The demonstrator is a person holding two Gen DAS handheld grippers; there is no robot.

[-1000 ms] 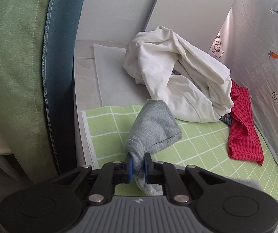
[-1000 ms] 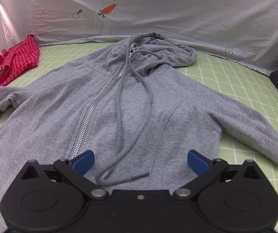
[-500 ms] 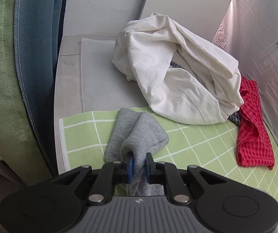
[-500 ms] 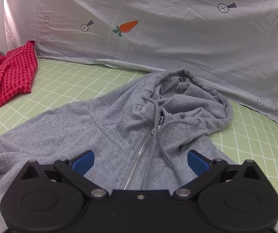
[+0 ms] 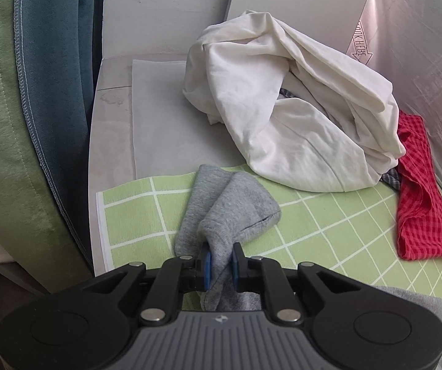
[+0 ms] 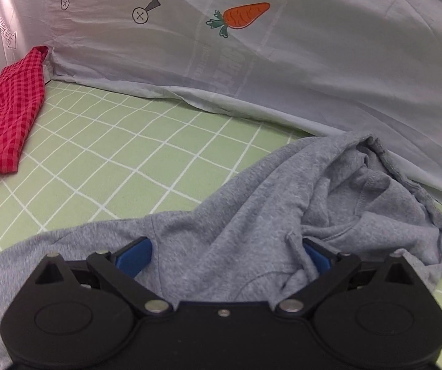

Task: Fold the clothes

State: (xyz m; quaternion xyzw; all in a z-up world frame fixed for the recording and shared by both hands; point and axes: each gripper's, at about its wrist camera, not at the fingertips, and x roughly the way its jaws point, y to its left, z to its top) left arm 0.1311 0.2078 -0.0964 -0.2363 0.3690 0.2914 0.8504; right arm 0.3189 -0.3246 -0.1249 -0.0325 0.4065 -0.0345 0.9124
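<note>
A grey zip hoodie (image 6: 251,203) lies spread on the green grid mat (image 6: 122,154). Its hood (image 6: 384,203) is bunched at the right of the right wrist view. My right gripper (image 6: 225,254) stands open over the shoulder and collar area, its blue pads wide apart with nothing pinched. In the left wrist view the hoodie's sleeve cuff (image 5: 236,206) rests on the mat (image 5: 134,215) near its left edge. My left gripper (image 5: 220,262) is shut on the sleeve just behind the cuff.
A crumpled white garment (image 5: 285,114) sits beyond the sleeve, with a red checked cloth (image 5: 421,203) to its right; the red cloth (image 6: 2,108) also shows in the right wrist view. A pale carrot-print sheet (image 6: 251,46) backs the mat. Green and teal fabric (image 5: 36,108) hangs at the left.
The left gripper carried the sleeve cuff down onto the mat, then held still. The right gripper travelled up the hoodie from the zip and drawstring to the shoulder and hood, staying open.
</note>
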